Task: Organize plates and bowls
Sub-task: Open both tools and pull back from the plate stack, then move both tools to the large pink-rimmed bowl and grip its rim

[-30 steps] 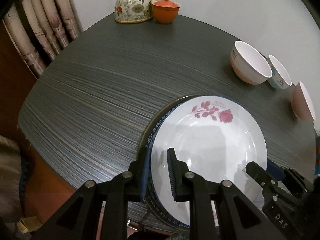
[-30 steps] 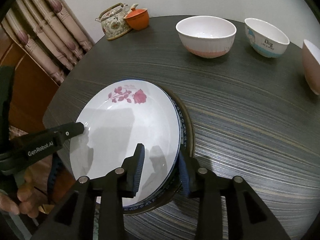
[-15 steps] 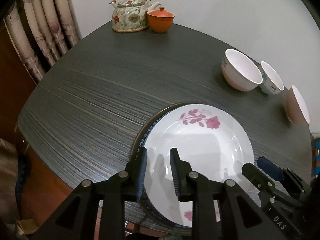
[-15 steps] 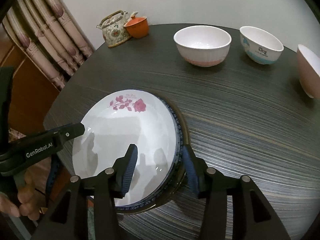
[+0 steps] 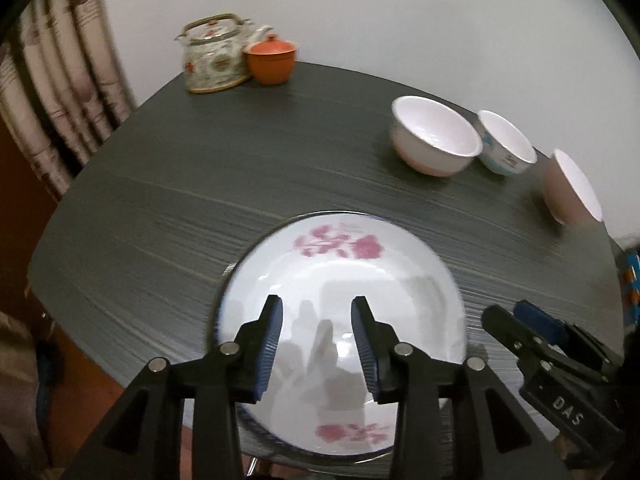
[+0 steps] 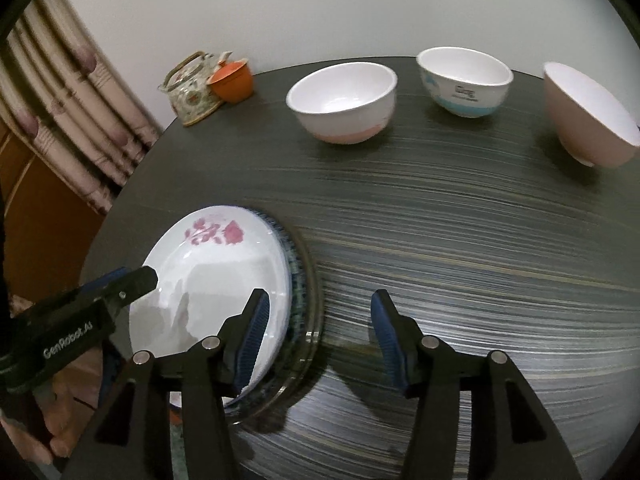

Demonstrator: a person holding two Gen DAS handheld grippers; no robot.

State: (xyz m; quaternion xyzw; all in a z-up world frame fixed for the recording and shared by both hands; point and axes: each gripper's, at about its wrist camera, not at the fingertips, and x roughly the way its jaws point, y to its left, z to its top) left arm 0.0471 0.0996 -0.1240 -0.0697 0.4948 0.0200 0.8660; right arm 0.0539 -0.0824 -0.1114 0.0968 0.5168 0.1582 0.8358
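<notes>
A white plate with pink roses [image 5: 340,276] [image 6: 216,264] tops a stack of plates at the table's near edge. My left gripper [image 5: 317,322] hangs above it with its jaws opening and nothing between them. My right gripper [image 6: 319,316] hovers over the stack's right rim and the bare table, jaws also opening, holding nothing. Three bowls stand in a row at the back right: a white and pink one [image 5: 434,136] [image 6: 342,102], a white and blue one [image 5: 506,148] [image 6: 464,82], and a pink one [image 5: 572,186] [image 6: 588,114].
A flowered teapot [image 5: 214,56] [image 6: 190,90] and an orange lidded cup [image 5: 272,58] [image 6: 232,80] sit at the table's far left corner. Curtains [image 5: 60,92] hang to the left. The dark striped table [image 6: 460,240] spreads between plates and bowls. A person's hand [image 6: 52,432] grips the left tool.
Both grippers let go of the plate stack's rims, spread their jaws and drew back and up. The plates stay on the table.
</notes>
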